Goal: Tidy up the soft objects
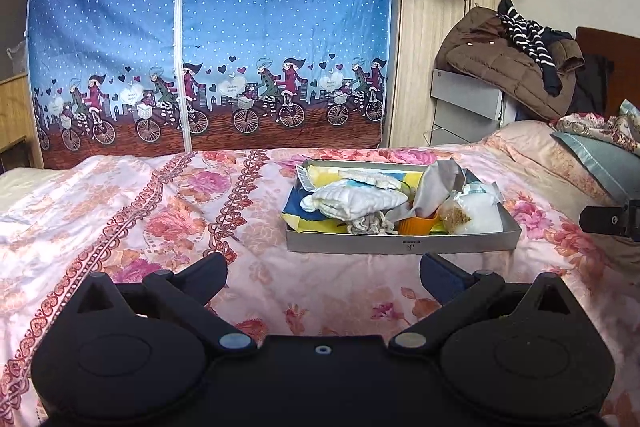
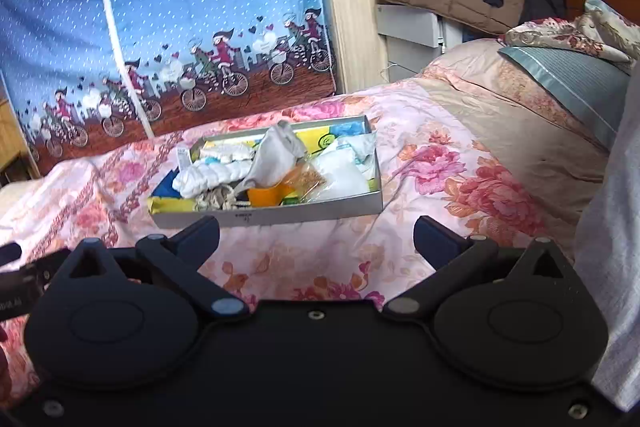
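Left wrist view puts your left gripper, fingers spread and empty, just short of the shallow grey cardboard tray on the floral pink bedspread; soft items crowd it. Your right gripper is likewise splayed, ready to pick.

tray on bed, soft items inside, wardrobe behind

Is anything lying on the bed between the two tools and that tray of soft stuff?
Nothing visible. Only bare floral bedspread lies between the open left tool and the grey tray, and likewise between the open right tool and the tray.
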Demonstrator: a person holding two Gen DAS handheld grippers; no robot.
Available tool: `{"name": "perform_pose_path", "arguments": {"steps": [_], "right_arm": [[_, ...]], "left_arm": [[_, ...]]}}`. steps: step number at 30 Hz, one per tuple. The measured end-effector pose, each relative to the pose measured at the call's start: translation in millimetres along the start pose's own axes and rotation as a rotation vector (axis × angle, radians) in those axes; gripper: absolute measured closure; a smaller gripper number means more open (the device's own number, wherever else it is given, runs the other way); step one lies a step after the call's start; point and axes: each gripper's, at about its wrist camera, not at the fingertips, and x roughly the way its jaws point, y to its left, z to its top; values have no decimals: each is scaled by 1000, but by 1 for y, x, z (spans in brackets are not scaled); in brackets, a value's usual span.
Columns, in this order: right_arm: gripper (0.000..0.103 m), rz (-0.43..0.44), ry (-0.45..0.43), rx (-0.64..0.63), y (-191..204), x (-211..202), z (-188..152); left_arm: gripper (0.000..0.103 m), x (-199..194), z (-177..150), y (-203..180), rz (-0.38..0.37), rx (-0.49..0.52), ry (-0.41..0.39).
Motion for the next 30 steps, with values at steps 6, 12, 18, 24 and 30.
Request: {"name": "perform_pose_path", "arguments": {"steps": [6, 12, 18, 24, 30], "right_arm": [[0, 1, 35, -35, 11, 9, -4], [0, 15, 67, -68, 25, 15, -11], [0, 22, 99, -78, 31, 20, -15], [0, 25, 119, -64, 28, 27, -17], [0, 16, 146, -69, 30, 34, -20]], "left_arm": [[1, 6, -1, 8, 27, -65, 21], [1, 13, -3, 18, 65, -129, 39], [1, 24, -9, 16, 109, -100, 75], [1, 26, -12, 20, 129, -115, 80], [1, 29, -14, 15, 129, -83, 94]]}}
